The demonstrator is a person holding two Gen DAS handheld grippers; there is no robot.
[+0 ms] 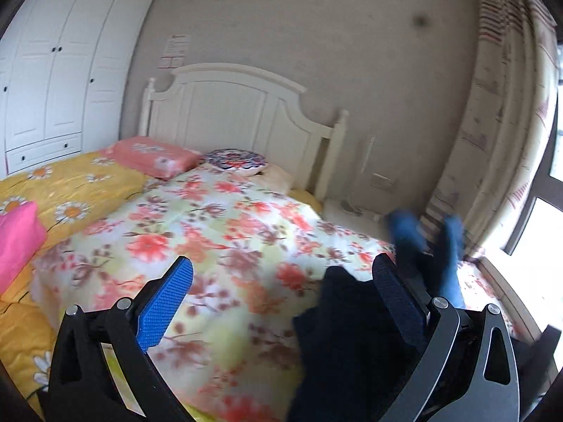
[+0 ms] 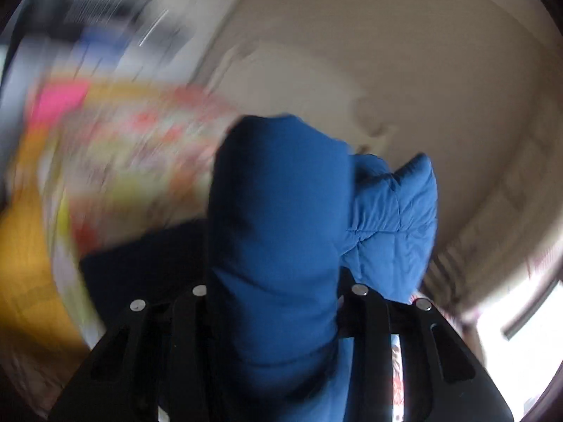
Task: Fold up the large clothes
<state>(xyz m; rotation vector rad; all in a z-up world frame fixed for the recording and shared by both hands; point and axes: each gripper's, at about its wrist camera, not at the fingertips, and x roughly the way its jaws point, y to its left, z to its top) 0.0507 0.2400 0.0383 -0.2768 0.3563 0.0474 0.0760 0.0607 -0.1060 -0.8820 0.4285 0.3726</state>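
A blue quilted jacket (image 2: 278, 211) bulges up between the fingers of my right gripper (image 2: 278, 292), which is shut on a thick fold of it. The fabric hides the pads. More of the quilted jacket sticks out to the right, and this view is heavily motion-blurred. In the left wrist view the blue jacket (image 1: 422, 239) shows blurred beyond the right finger. Dark navy fabric (image 1: 345, 334) lies over the floral quilt (image 1: 218, 232), against the inside of that finger. My left gripper (image 1: 281, 299) is open wide, its blue pads (image 1: 165, 302) pressing on nothing.
The bed has a yellow daisy sheet (image 1: 63, 183), a pink pillow (image 1: 151, 154), a round patterned cushion (image 1: 234, 161) and a folded pink cloth (image 1: 17, 239). A white headboard (image 1: 232, 112) stands behind it, a white wardrobe (image 1: 63, 70) at left, a curtain (image 1: 499, 140) and window at right.
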